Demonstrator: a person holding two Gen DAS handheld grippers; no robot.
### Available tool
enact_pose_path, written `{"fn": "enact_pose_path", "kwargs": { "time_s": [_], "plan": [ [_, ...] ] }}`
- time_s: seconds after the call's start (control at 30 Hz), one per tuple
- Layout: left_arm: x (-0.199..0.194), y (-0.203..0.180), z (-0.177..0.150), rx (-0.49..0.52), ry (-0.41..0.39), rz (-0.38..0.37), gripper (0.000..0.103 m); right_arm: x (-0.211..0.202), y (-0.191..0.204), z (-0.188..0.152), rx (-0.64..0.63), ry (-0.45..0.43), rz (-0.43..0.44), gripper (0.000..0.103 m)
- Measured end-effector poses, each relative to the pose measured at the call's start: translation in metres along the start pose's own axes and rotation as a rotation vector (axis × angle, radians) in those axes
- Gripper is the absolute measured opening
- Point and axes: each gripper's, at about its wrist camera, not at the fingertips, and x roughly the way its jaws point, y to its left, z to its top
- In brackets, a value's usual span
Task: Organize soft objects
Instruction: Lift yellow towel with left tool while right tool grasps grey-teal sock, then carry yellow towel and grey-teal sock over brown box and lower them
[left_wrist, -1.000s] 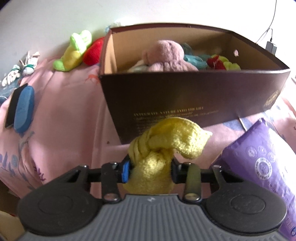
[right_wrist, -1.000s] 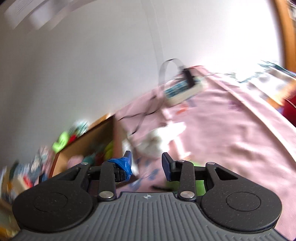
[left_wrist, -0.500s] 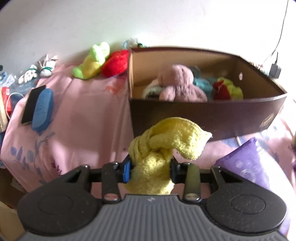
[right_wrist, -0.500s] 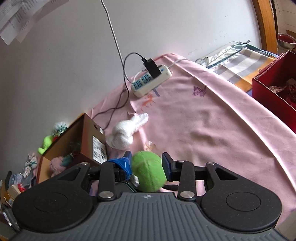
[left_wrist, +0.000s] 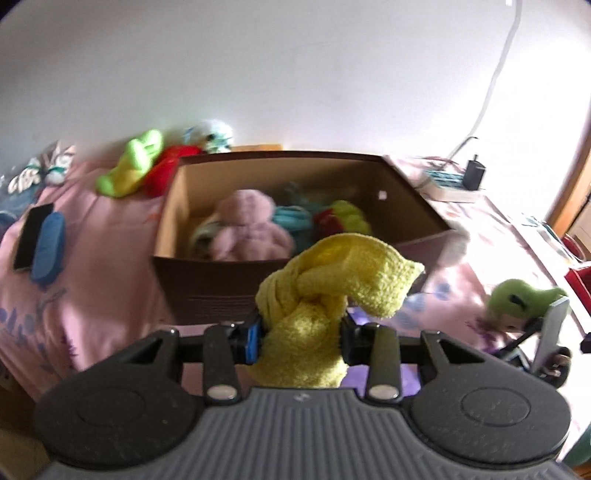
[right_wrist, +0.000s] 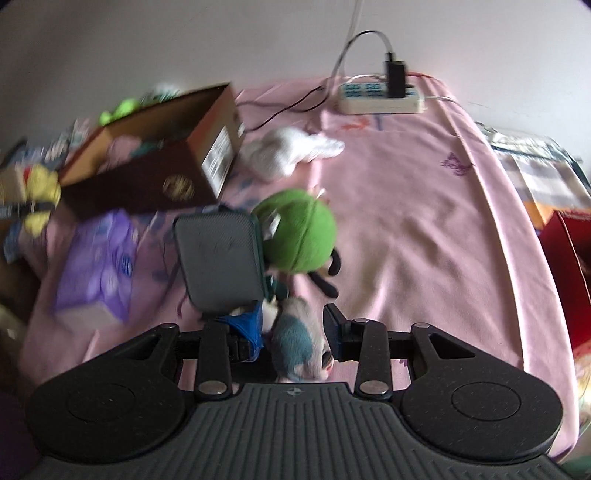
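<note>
Although several soft toys are already gathered inside the cardboard box (left_wrist: 295, 206), the sorting is judged to be only partly done. A pink plush (left_wrist: 251, 229), a teal item and a red-and-green one are seen lying in the box in the left wrist view, at mid-frame. Outside it, on the pink bedcover (right_wrist: 406, 221), a good deal is left: a lime-green plush (left_wrist: 129, 166) and a red plush (left_wrist: 168, 173) lie against the box's far left corner, a white knotted cloth (right_wrist: 291, 151) lies just beside the box's labelled end, and a round green plush (right_wrist: 295, 229) rests near the centre of the right wrist view.

A knotted yellow towel (left_wrist: 328, 291) is clamped between the pads of the left hand-held gripper (left_wrist: 301, 336), held in front of the box's near wall and not yet over the opening; its drop into the box is judged to be the step in hand. The right hand-held gripper (right_wrist: 293, 332) has its jaws part-way apart around a small grey-blue plush (right_wrist: 295, 347), but whether the pads press on it cannot be told.

Only the left wrist view shows the box's contents clearly, and a phone with a blue case at the left edge. Only the right wrist view shows the white cloth, a purple packet (right_wrist: 99, 266), a grey pad (right_wrist: 218, 258) beside the green plush, and a power strip (right_wrist: 380, 98) in the upper part of the frame.
</note>
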Motion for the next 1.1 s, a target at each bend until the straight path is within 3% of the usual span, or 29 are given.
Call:
{"fn": "enact_pose_path", "kwargs": {
  "time_s": [0.1, 0.3, 0.47, 0.77, 0.97, 1.1],
  "plan": [
    [-0.001, -0.018, -0.003, 0.015, 0.007, -0.014, 0.039, 0.009, 0.003, -0.009, -0.073, 0.013, -0.029, 0.019],
    [-0.005, -0.043, -0.010, 0.022, 0.017, -0.017, 0.039, 0.025, -0.002, -0.013, -0.104, 0.006, -0.016, 0.020],
    [-0.012, -0.056, -0.016, 0.025, 0.017, 0.000, 0.040, 0.038, -0.010, -0.019, -0.036, 0.025, 0.046, 0.023],
    [-0.016, -0.065, -0.022, 0.010, 0.033, 0.007, 0.040, 0.017, -0.048, -0.024, 0.180, 0.006, 0.123, 0.018],
    [-0.013, -0.067, -0.014, 0.012, 0.027, -0.012, 0.040, -0.020, -0.068, -0.005, 0.259, -0.086, 0.091, 0.019],
    [-0.012, -0.062, 0.003, 0.032, 0.001, -0.019, 0.040, -0.045, -0.062, 0.026, 0.260, -0.192, 0.146, 0.019]
  ]
}}
